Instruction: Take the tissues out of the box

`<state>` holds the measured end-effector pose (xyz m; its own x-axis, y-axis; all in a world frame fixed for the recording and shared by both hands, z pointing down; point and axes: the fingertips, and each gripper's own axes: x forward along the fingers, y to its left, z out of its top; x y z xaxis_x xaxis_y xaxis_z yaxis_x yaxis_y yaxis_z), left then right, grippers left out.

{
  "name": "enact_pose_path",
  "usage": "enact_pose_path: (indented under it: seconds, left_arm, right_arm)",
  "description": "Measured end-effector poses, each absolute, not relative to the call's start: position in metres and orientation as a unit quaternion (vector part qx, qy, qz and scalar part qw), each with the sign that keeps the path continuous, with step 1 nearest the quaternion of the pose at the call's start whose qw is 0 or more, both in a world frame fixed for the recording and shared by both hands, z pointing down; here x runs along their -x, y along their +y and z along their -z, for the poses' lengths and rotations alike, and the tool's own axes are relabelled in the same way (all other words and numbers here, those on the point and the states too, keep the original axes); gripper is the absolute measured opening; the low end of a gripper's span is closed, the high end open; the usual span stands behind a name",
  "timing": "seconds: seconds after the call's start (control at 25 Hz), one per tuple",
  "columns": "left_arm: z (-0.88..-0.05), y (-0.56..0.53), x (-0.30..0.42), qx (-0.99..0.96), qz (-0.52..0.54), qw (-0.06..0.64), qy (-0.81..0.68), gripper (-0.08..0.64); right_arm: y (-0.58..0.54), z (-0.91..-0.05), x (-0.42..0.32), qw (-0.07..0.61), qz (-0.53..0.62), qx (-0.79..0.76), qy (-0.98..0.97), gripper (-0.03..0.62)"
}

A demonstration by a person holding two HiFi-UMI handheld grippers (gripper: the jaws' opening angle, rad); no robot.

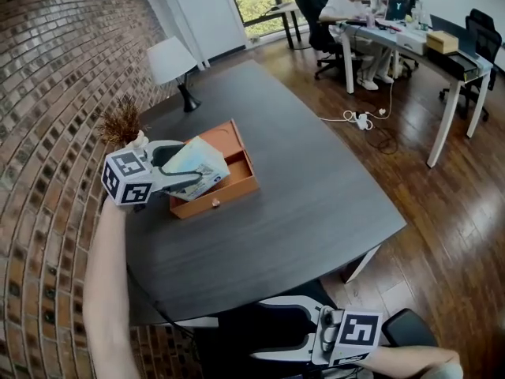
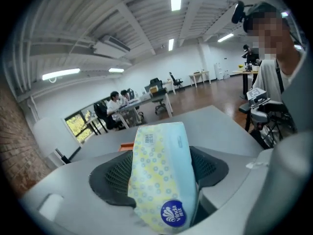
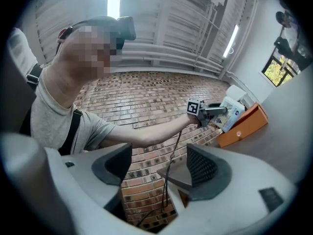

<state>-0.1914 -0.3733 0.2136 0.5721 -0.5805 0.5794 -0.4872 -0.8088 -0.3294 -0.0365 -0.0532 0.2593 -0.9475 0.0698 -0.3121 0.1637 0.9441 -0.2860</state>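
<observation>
A soft tissue pack (image 1: 199, 164), pale blue and yellow with small rings printed on it, hangs tilted just above the orange wooden box (image 1: 233, 181) on the dark table (image 1: 316, 204). My left gripper (image 1: 189, 177) is shut on it from the left. In the left gripper view the tissue pack (image 2: 159, 180) fills the gap of the left gripper (image 2: 159, 166), and both pads press its sides. My right gripper (image 1: 276, 330) is low at the table's near edge, open and empty. In the right gripper view the right gripper (image 3: 159, 168) points toward the far tissue pack (image 3: 234, 114) and orange box (image 3: 244, 126).
A white-shaded lamp (image 1: 175, 65) and a dried plant (image 1: 122, 121) stand at the table's far left, by the brick wall (image 1: 47, 93). White desks with seated people (image 1: 371, 6) are at the back right. A power strip and cable (image 1: 359, 119) lie on the wooden floor.
</observation>
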Motion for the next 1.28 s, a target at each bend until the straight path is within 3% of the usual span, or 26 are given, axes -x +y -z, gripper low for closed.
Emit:
enact_pose_path:
  seconds: [0.32,0.68,0.96,1.28]
  left_arm:
    - [-0.145,-0.216,0.176,0.930,0.029,0.102,0.352,0.353]
    - [-0.220,-0.060,0.162,0.882,-0.252,-0.003,0.399,0.351]
    - [-0.253,0.001,0.151,0.852,-0.335,-0.025,0.401,0.351]
    - [-0.237,0.000,0.145,0.862,-0.346,-0.025,0.369,0.351]
  right_arm:
    - [-0.052,-0.262,0.037,0.144,0.147,-0.055,0.977,0.345]
    - [-0.043,-0.266,0.032,0.138,0.151,-0.055,0.977,0.345]
    - [-0.028,-0.276,0.037,0.118,0.131,-0.062,0.982,0.345]
    - [-0.028,-0.273,0.044,0.127,0.109,-0.072,0.983,0.345]
